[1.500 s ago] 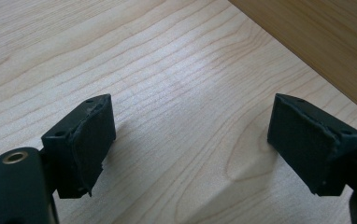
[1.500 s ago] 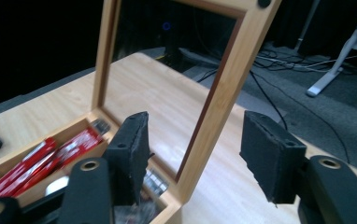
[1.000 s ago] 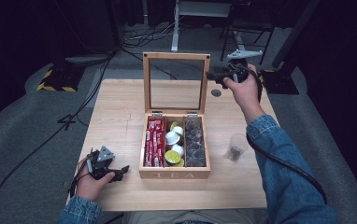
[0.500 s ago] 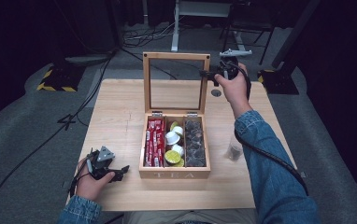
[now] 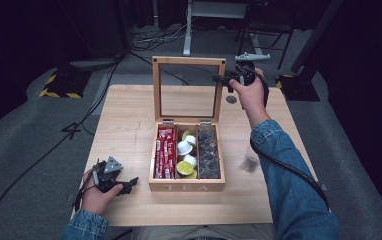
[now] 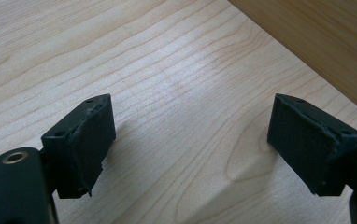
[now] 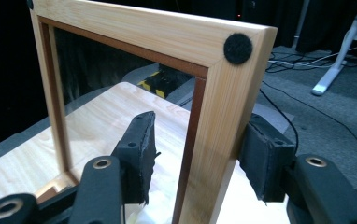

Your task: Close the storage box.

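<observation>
- The table (image 5: 129, 125), pale wood, carries the tea box (image 5: 186, 187) near the middle of its front half; everything below is placed against that box.
- The box's lid (image 5: 189, 62), a wooden frame with a clear pane, stands upright from the back edge of the box.
- The box has three compartments: red packets (image 5: 165, 152) in the left one, white and green capsules (image 5: 185, 155) in the middle, dark pods (image 5: 209, 152) in the right.
- The right gripper (image 5: 222, 79) is at the lid's upper right side. In the right gripper view its jaws straddle the frame's side rail (image 7: 223, 135), and they have just been closing; one pad lies against the rail's outer face, the other stands off from the inner face.
- A small clear cup (image 5: 251, 160) stands right of the box, apart from it.
- The left gripper (image 5: 129, 184) rests low on the table left of the box's front, its jaws spread wide with only bare wood between them.
</observation>
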`<state>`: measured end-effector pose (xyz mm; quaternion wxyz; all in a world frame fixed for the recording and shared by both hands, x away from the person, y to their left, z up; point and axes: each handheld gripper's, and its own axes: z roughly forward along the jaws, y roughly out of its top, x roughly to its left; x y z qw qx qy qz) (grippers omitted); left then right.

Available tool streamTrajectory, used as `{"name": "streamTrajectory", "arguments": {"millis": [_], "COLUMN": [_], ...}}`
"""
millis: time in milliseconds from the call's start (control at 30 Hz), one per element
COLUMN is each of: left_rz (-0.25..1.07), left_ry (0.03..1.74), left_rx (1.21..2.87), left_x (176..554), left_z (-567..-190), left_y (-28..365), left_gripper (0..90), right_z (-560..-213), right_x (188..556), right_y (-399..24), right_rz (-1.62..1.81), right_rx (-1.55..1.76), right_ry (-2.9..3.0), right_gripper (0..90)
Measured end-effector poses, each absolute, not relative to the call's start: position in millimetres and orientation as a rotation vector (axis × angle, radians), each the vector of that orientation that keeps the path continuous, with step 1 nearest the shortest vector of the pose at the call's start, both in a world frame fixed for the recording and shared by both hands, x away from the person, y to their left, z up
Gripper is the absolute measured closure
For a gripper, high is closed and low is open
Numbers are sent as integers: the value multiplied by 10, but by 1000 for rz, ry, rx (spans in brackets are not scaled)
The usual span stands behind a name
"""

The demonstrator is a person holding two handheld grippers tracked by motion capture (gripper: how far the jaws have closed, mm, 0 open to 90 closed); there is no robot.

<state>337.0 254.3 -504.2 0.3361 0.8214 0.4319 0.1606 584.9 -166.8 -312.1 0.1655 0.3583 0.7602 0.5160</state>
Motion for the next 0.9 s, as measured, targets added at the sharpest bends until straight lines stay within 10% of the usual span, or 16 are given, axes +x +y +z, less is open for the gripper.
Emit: {"name": "streamTrajectory", "arguments": {"millis": [900], "left_rz": [422], "left_ry": [1128], "left_rx": [2144], "left_x": [3367], "left_z": [-5041], "left_y": [2542], "left_gripper": [156], "right_z": [-2848], "right_x": [5079], "right_y": [-1913], "right_rz": [1432], "right_rx": [818], "right_ry": [2317], "right_gripper": [607]}}
